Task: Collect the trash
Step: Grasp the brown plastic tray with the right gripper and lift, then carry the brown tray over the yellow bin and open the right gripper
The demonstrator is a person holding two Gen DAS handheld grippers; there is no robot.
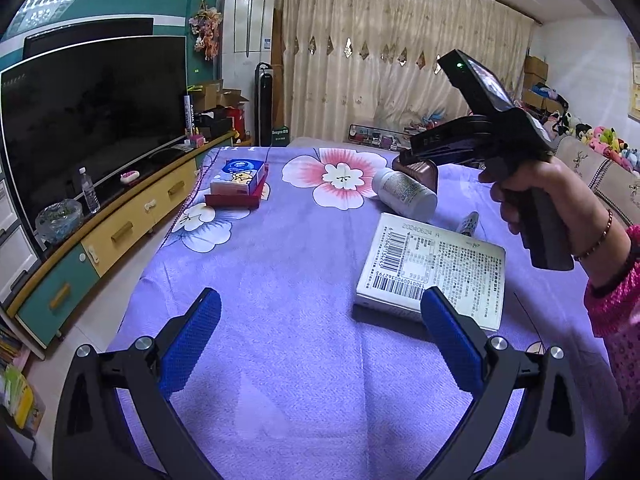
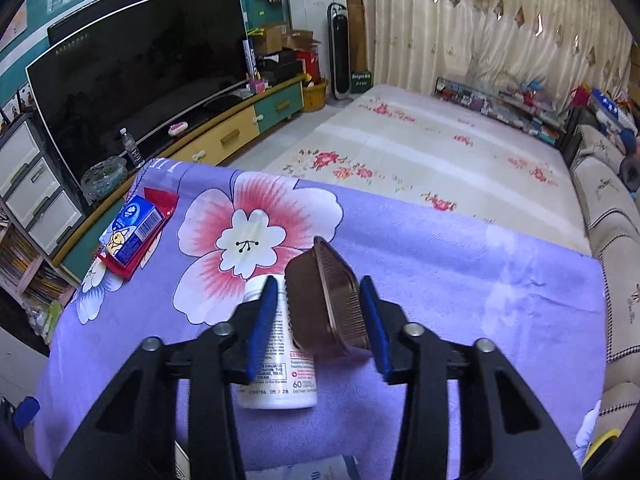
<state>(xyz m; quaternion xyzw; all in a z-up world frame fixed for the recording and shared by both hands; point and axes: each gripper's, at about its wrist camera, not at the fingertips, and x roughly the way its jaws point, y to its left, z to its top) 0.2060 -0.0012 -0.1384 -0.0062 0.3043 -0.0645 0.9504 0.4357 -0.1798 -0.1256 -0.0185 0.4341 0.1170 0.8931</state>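
From the right wrist view, the right gripper (image 2: 320, 320) has a brown plastic tray (image 2: 326, 300) between its blue pads. The tray stands tilted on its edge, its ribbed wall against the right-hand pad; whether the left-hand pad (image 2: 262, 326) presses on it cannot be told, since a narrow gap seems to show there. No firm grip can be read from this view. Directly under the left-hand finger lies a white pill bottle (image 2: 280, 384) on its side, partly behind the tray, on the purple flowered cloth (image 2: 460, 272).

In the left wrist view, the left gripper (image 1: 320, 312) hovers over the same cloth with its jaws wide apart and nothing between them. Just beside its right-hand pad (image 1: 450, 332) — partly overlapped by it — lies a flat white box (image 1: 432, 268) with barcodes, face down on the cloth. Beyond the box the pill bottle lies near the brown tray, where a person's right hand (image 1: 536, 196) holds the other gripper's handle.

Farther off, at the cloth's left edge, a blue tissue pack (image 1: 240, 178) sits on a red box (image 1: 236, 200) — well apart from both grippers. Past that stand a television (image 1: 92, 120) on a low cabinet (image 1: 120, 232), and cream curtains (image 1: 380, 60).
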